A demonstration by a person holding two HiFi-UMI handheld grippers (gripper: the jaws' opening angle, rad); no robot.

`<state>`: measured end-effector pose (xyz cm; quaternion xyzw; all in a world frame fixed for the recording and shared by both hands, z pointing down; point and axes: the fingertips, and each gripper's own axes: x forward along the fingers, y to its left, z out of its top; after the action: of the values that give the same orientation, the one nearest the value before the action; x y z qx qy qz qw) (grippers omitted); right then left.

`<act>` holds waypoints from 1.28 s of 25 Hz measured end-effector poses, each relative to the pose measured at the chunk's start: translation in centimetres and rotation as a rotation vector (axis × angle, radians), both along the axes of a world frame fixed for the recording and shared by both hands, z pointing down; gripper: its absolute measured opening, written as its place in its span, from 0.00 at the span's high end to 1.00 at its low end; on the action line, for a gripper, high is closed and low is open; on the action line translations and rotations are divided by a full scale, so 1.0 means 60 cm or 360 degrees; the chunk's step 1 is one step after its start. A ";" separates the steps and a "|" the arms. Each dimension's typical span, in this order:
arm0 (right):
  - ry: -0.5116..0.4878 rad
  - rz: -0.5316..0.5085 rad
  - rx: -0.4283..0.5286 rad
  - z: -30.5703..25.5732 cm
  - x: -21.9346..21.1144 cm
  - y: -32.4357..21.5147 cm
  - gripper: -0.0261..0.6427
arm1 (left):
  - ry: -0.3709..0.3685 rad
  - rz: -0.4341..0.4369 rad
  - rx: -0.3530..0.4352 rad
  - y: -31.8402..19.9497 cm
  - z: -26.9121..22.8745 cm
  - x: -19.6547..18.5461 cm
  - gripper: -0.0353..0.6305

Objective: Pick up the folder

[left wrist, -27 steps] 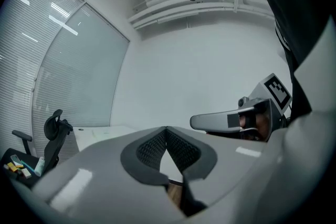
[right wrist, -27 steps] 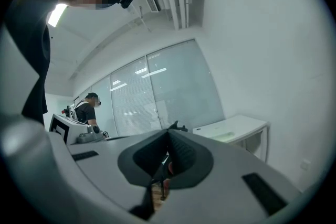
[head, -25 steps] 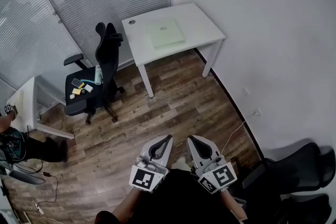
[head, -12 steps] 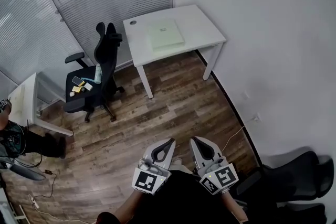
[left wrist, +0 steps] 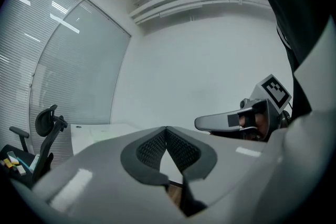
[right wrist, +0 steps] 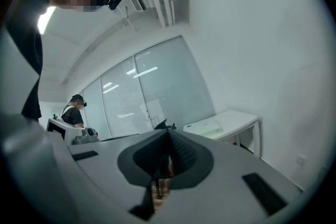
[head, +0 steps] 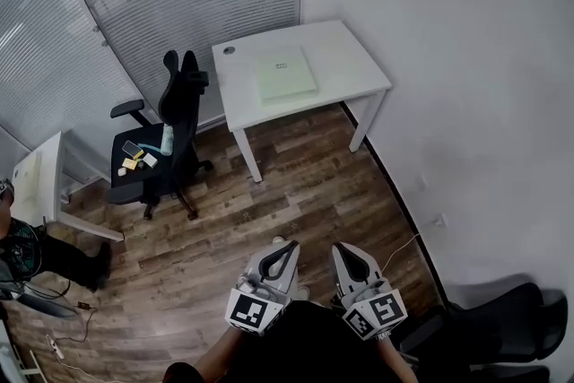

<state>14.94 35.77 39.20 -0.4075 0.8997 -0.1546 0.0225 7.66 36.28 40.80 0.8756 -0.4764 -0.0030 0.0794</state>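
**Folder still well ahead; both sets of jaws shut and empty**

The pale green folder (head: 287,74) lies flat mid-worktop (head: 359,58), across the wooden floor from both grippers. It looks nearly square, its edges parallel to the worktop's. The left gripper (head: 289,247) lines up with it more directly than the right gripper (head: 339,249), though neither is close. Since a second ago the worktop has slid lower in the head view (a slight approach, I judge), and the jaws remain closed.
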 end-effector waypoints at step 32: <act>0.0155 -0.0064 -0.0075 0.024 -0.153 -0.410 0.96 | -0.0008 -0.0142 0.0011 -0.455 0.010 -0.177 0.94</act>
<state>5.78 11.19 40.63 -0.3968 0.9039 -0.1562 -0.0339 -2.94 9.01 41.39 0.8538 -0.5151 -0.0059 0.0750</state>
